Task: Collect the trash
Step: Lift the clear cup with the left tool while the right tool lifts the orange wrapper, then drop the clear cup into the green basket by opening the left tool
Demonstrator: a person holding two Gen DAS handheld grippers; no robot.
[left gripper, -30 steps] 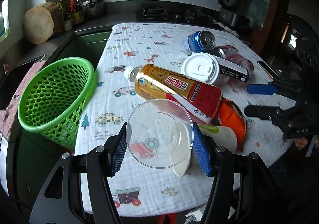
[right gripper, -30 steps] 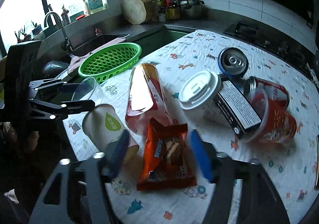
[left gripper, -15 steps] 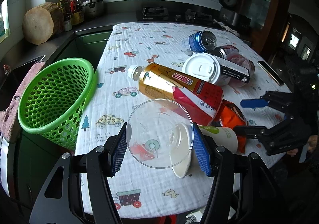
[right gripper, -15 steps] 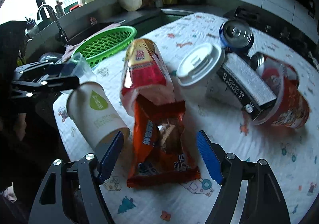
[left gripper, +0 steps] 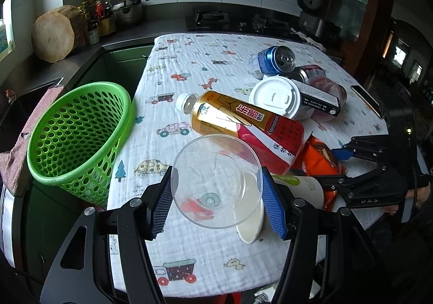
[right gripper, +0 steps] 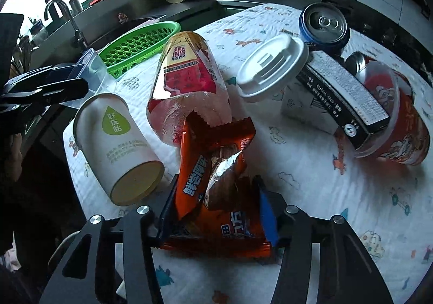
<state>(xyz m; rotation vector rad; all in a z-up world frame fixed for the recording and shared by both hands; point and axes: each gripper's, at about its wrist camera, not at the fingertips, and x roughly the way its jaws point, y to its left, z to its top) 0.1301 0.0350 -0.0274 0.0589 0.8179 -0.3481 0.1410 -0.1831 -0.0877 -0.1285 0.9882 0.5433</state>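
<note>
So the table (left gripper: 205, 66) with its cartoon-print cloth is covered in trash, and a green basket (left gripper: 78, 136) sits at its left edge. Next down, a tea bottle (right gripper: 189, 82) lies on its side beside a white paper cup (right gripper: 113, 141). The left gripper (left gripper: 216, 193) pinches a clear plastic cup (left gripper: 216, 179). The right gripper (right gripper: 216, 212) has just been closing and its pads now squeeze the orange snack wrapper (right gripper: 213, 182).
</note>
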